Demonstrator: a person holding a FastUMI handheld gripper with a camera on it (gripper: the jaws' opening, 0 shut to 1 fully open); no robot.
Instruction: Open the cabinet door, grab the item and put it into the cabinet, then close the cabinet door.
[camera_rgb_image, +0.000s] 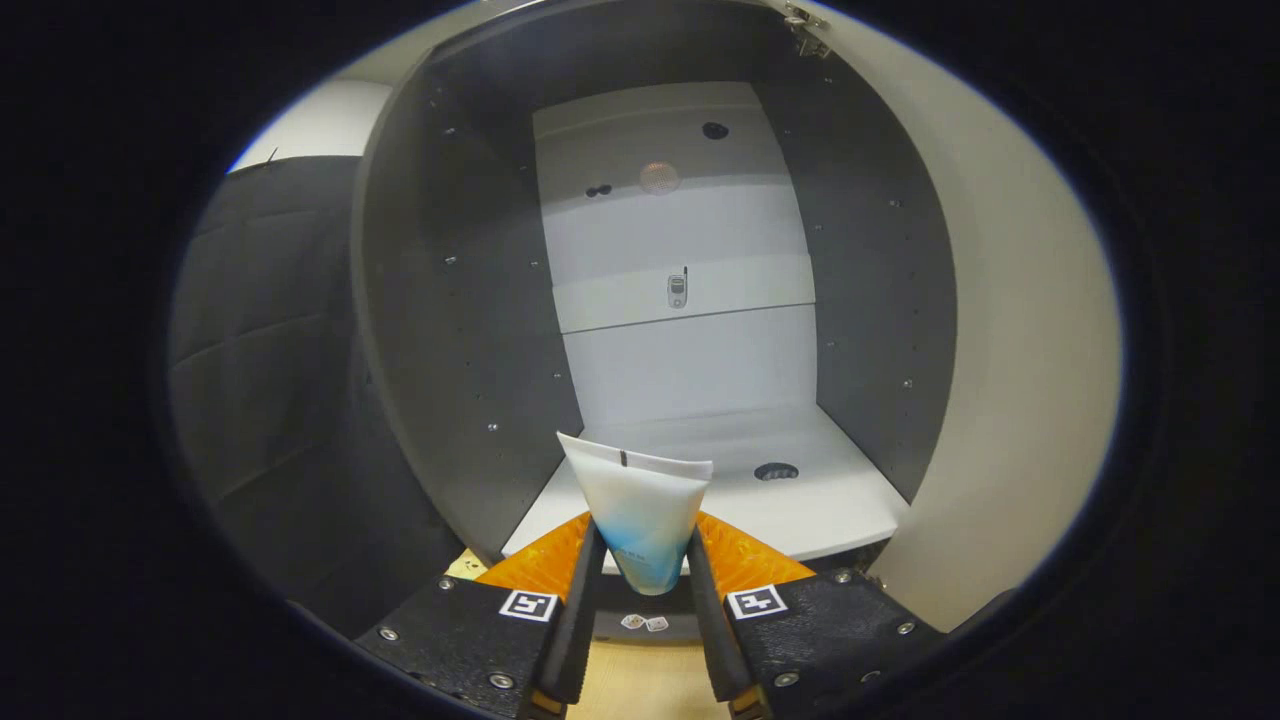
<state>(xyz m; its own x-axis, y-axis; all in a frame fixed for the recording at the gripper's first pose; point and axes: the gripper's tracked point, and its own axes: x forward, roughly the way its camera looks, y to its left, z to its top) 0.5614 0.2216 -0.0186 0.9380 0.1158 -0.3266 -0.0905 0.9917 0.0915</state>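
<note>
Gripper view: we are holding the gripper (645, 570) with both fingers (580, 600) pinching a tube (640, 520), which is standing upright between them, crimped end up and cap end down. Below the fingers, a pale worktop (640, 690) is showing. Just ahead, the tube is hanging at the front edge of the cabinet (460, 300) floor (830, 500), not yet inside. The door (1020, 350) is standing wide open to the right. Beyond, the cabinet's dark side walls are framing a light back panel (690, 360) with a small metal fitting (677, 290) at its middle.
</note>
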